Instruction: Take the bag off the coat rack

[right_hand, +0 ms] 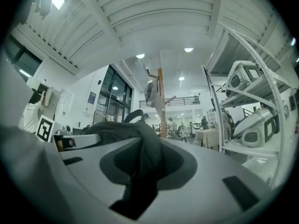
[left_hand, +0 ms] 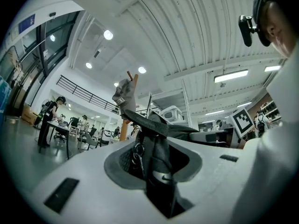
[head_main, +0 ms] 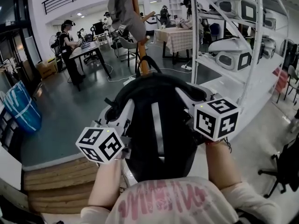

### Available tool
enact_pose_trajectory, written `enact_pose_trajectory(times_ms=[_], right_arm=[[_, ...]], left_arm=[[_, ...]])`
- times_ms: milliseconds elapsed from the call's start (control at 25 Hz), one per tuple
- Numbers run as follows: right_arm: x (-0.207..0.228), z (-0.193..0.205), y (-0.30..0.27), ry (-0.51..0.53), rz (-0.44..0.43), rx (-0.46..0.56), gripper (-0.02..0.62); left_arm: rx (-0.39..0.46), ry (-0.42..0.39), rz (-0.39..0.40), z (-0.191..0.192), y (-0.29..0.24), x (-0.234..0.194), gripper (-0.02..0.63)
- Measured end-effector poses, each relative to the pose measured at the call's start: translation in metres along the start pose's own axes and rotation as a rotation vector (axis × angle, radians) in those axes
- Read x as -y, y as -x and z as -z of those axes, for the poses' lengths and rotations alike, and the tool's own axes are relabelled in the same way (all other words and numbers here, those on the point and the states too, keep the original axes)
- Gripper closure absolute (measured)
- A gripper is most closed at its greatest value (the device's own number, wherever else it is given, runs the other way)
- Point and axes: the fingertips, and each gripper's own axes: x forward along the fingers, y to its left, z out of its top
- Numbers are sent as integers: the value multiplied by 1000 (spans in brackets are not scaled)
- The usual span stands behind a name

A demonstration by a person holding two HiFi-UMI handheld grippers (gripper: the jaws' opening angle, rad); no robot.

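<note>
A black backpack [head_main: 159, 125] with a grey stripe hangs in front of my chest, off the coat rack and held between both grippers. My left gripper [head_main: 120, 118] is shut on the bag's strap and fabric [left_hand: 156, 157], which fill its jaws. On the other side my right gripper [head_main: 190, 101] is shut on a fold of the bag's dark fabric [right_hand: 140, 148]. The wooden coat rack [head_main: 138, 31] stands a few steps ahead, with a grey garment [head_main: 122, 10] still hanging near its top. The rack [right_hand: 160, 101] also shows in the right gripper view.
White shelving [head_main: 243, 41] with white machines runs along the right. A table with a checked cloth [head_main: 177, 36] and desks with people [head_main: 67, 41] stand beyond the rack. A blue bag [head_main: 21, 108] sits at left, wooden steps [head_main: 60, 181] below, an office chair [head_main: 285, 171] at right.
</note>
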Motion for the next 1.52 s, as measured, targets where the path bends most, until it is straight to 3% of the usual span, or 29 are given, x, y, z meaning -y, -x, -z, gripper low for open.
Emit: enact_pose_trajectory(times_ms=[440, 840, 1520], right_arm=[[-24, 34, 16, -83, 19, -41, 495], [-41, 88, 9, -96, 46, -176, 503], [-46, 150, 14, -130, 76, -287, 508]], left_arm=[[-46, 26, 17, 23, 31, 5, 508], [-107, 109, 19, 71, 49, 3, 509], [-186, 132, -21, 123, 67, 9, 514]])
